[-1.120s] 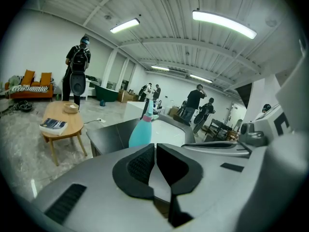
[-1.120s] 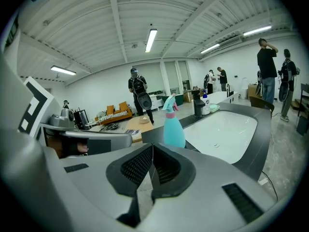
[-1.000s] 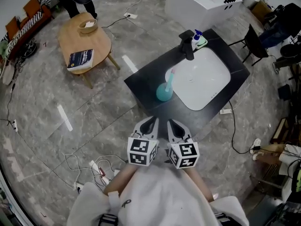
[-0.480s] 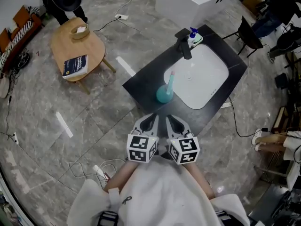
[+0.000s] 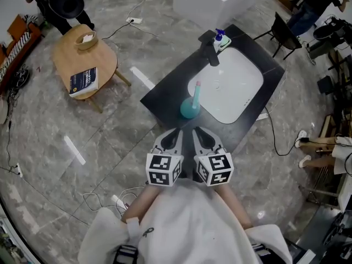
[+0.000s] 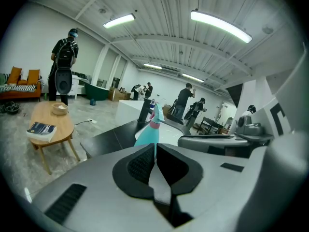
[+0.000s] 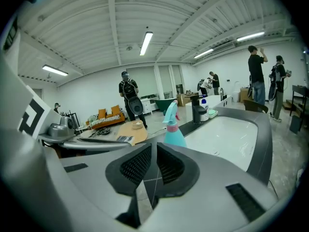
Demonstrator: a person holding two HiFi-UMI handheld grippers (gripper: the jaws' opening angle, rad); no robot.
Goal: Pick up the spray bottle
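We have carried the left gripper (image 5: 176, 132) and the right gripper (image 5: 197, 131) forward side by side, so their tips now sit closer to the teal spray bottle (image 5: 190, 108) and overlap the black counter (image 5: 164, 94) edge. The round wooden table (image 5: 82, 60) now sits further toward the upper left in the head view.

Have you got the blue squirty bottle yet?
Not yet. Nothing looks done: the spray bottle stands untouched on the black counter beside the sink. The left hand-held gripper and right hand-held gripper are shut and empty, short of it. Left to do: open, grip, lift.
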